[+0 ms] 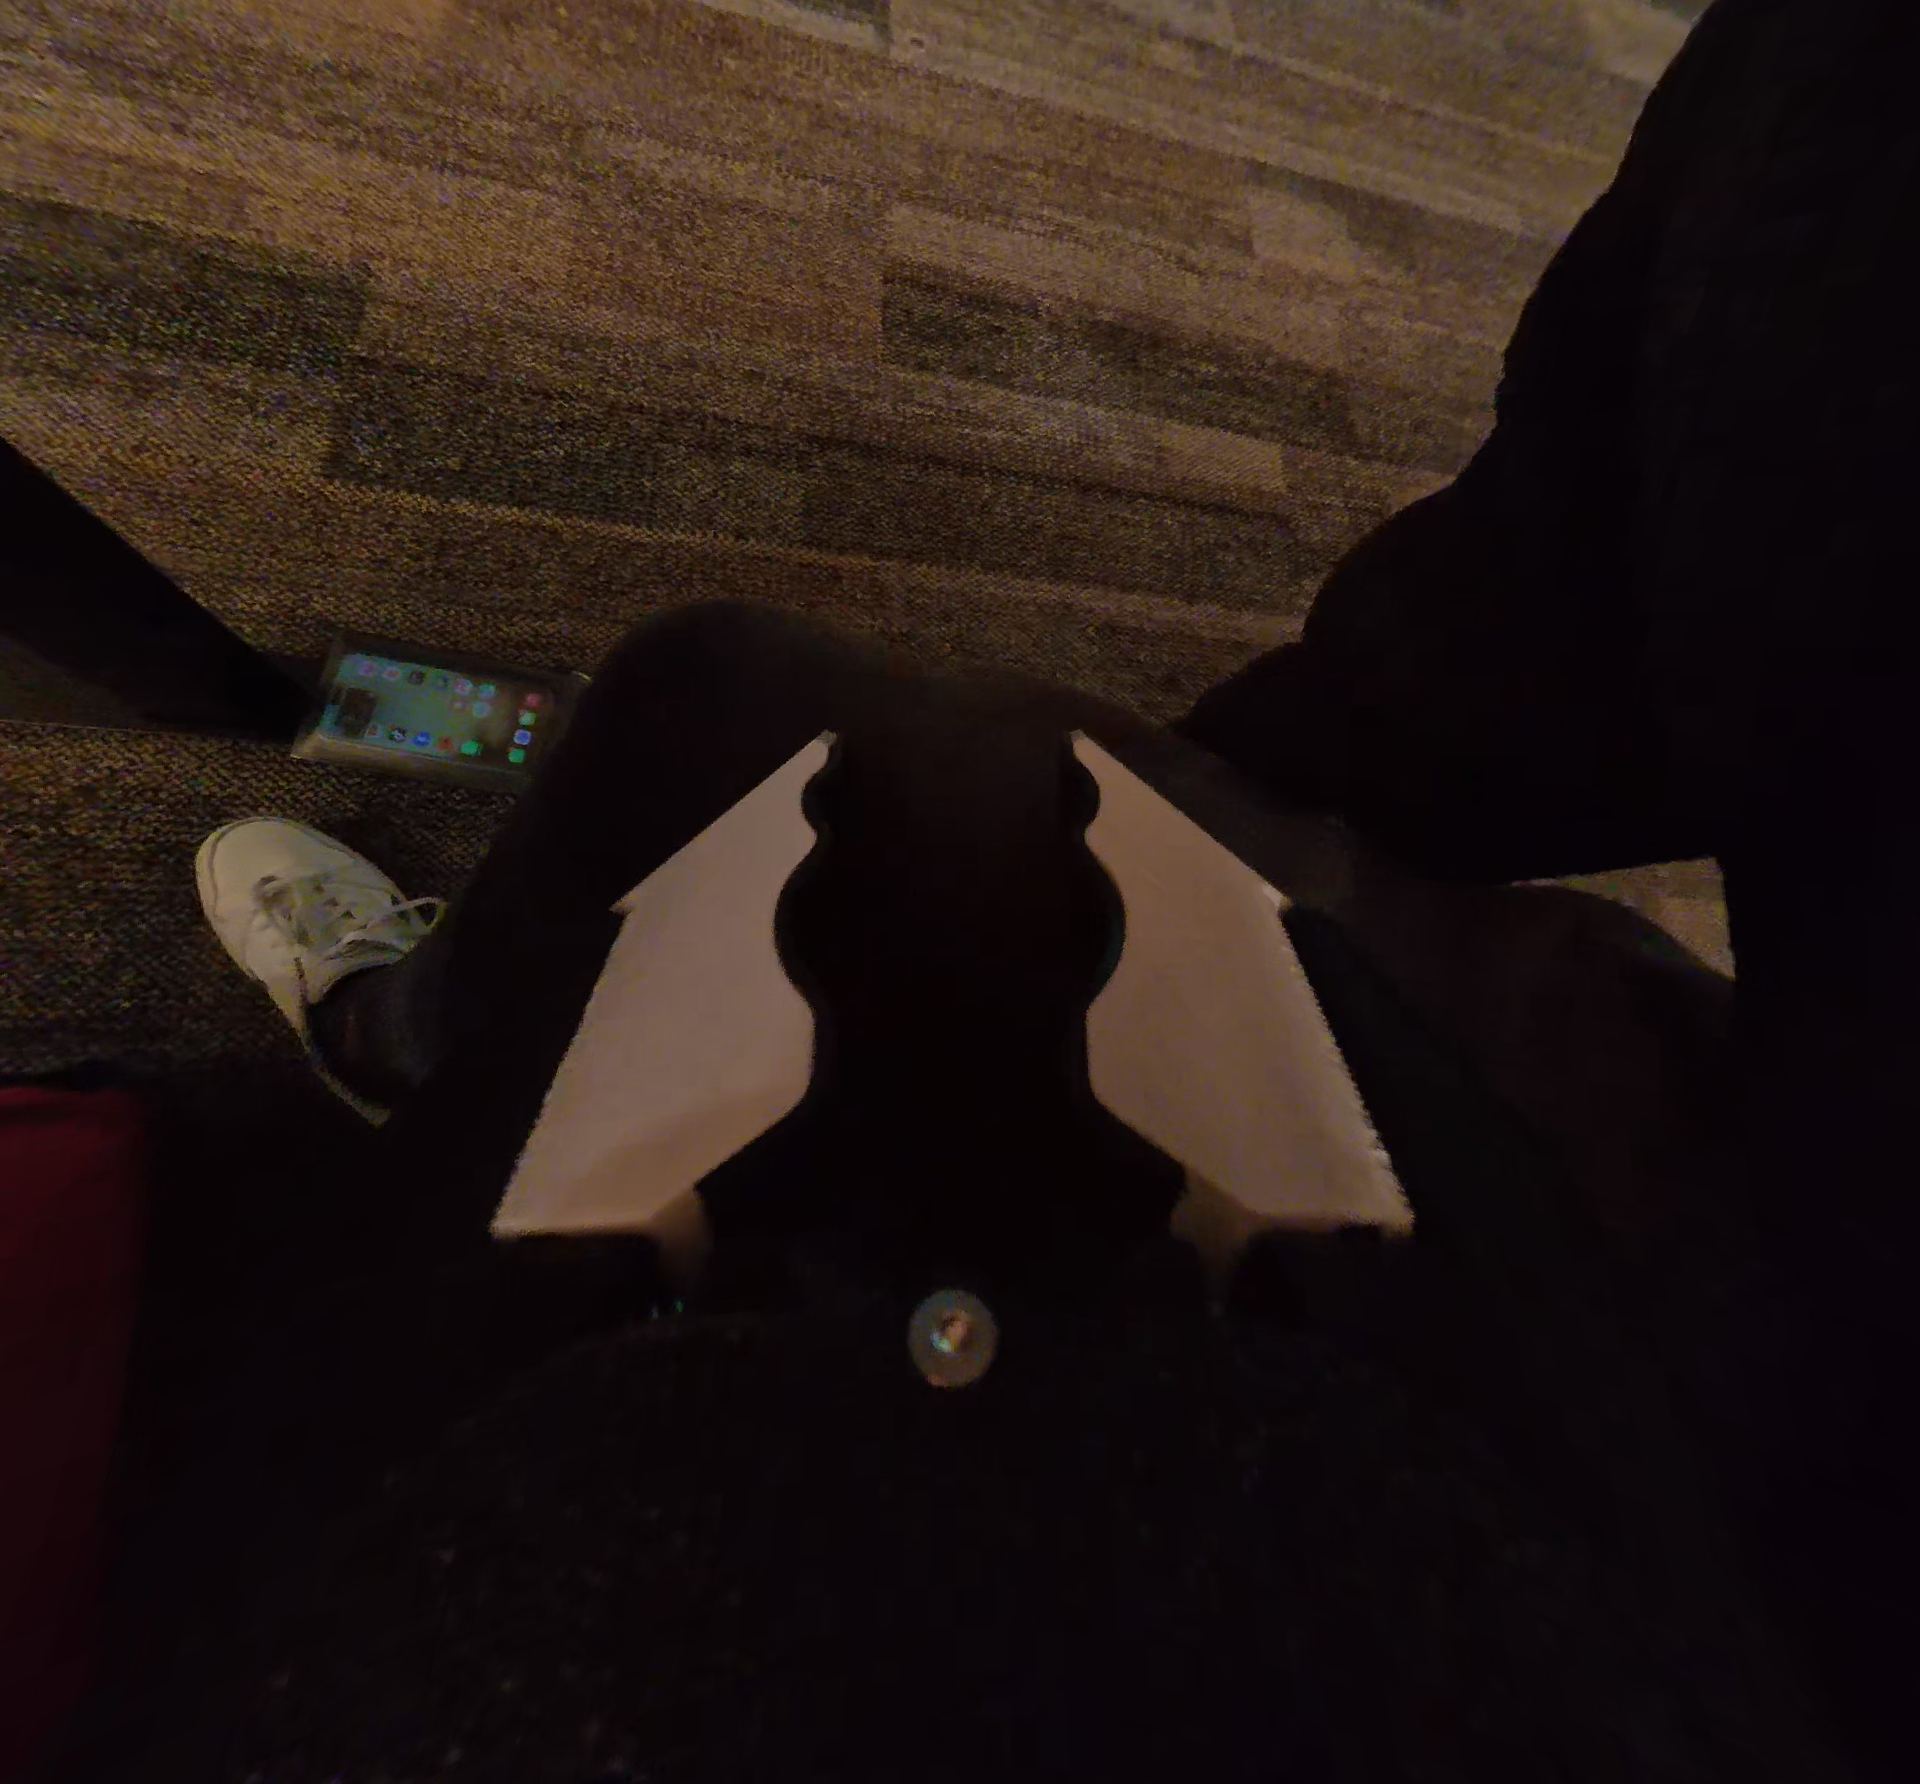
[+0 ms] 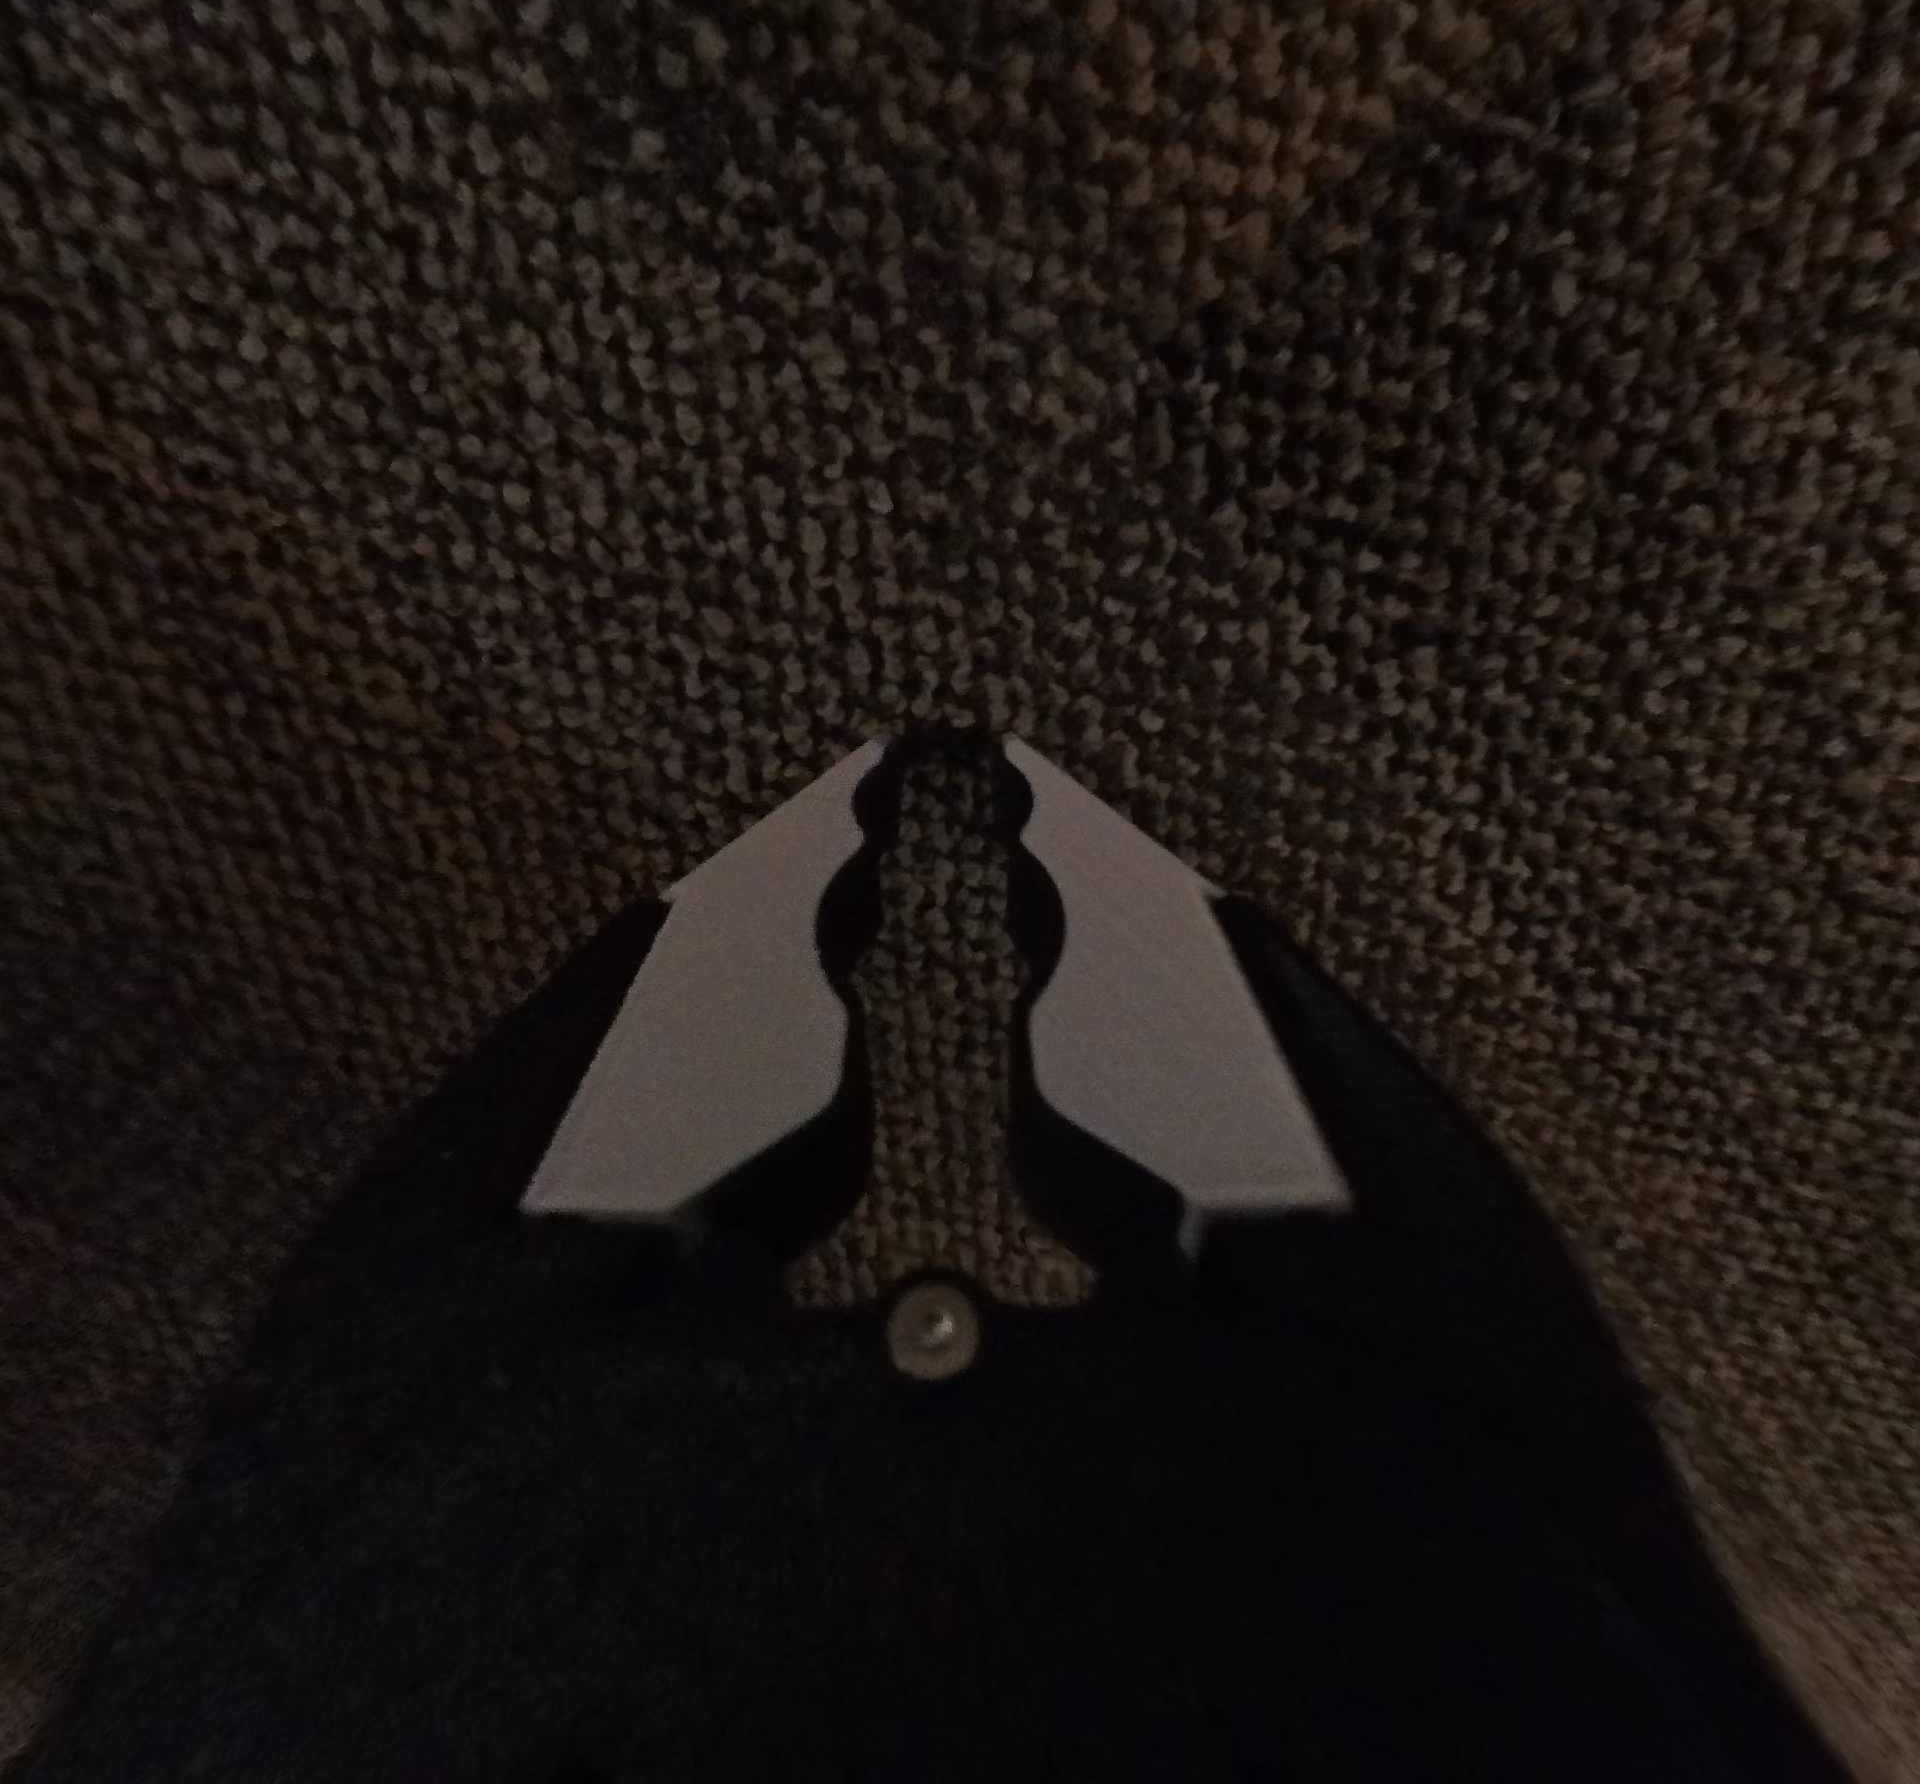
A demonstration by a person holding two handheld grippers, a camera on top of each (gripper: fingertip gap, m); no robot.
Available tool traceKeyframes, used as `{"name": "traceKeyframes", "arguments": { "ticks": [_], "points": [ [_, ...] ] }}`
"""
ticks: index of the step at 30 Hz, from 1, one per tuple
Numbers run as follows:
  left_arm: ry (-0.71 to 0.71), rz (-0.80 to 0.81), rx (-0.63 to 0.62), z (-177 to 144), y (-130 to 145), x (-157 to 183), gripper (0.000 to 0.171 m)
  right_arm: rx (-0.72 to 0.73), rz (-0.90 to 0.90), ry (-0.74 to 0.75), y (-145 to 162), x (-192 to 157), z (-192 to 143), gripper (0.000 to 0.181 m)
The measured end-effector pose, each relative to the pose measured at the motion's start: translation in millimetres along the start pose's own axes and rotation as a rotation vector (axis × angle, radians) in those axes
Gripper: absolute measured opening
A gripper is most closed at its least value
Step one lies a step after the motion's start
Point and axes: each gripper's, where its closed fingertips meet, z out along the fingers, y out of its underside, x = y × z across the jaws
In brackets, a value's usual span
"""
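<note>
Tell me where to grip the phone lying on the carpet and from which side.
Grip the phone across its two long edges, coming straight down from above. It lies flat and screen-up on the carpet, so only those thin edges offer a hold, probably a shallow one. The left gripper is open; a dark trouser leg crowds the phone's right end.

Phone (image 1: pixel 442 718) on carpet (image 1: pixel 727 280), left of dark-clad leg (image 1: pixel 665 799); shoe (image 1: pixel 296 908) just nearer, below phone.

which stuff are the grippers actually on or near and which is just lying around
At the grippers: left gripper, open, over a black trouser leg; right gripper, open, close to dark speckled loop-pile carpet.
Lying about: lit rectangular smartphone on the floor; white laced sneaker; striped brown carpet tiles.
</note>
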Motion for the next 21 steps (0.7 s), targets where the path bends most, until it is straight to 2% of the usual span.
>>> {"name": "traceKeyframes", "arguments": {
  "ticks": [6, 11, 15, 18, 21],
  "points": [
    [-0.012, -0.011, 0.005, -9, 4, -11, 0.039, -0.018, 0.035, -0.013, -2, -2, -8, 0.016],
    [-0.005, -0.005, 0.033, -22, 1, -8, 0.04, 0.019, 0.036, -0.061, -10, -1, -40, 0.015],
    [-0.01, 0.041, 0.075, -43, -9, 4, 0.04, 0.064, -0.101, -0.08, -29, 6, -92, 0.016],
    [-0.169, 0.093, 0.071, -75, -9, -8, 0.04, 0.03, -0.281, 0.0, -40, 22, -143, 0.016],
    [-0.245, 0.085, 0.109, -115, -5, -4, 0.04, 0.068, -0.399, -0.004, -63, 22, -211, 0.016]
  ]
}}
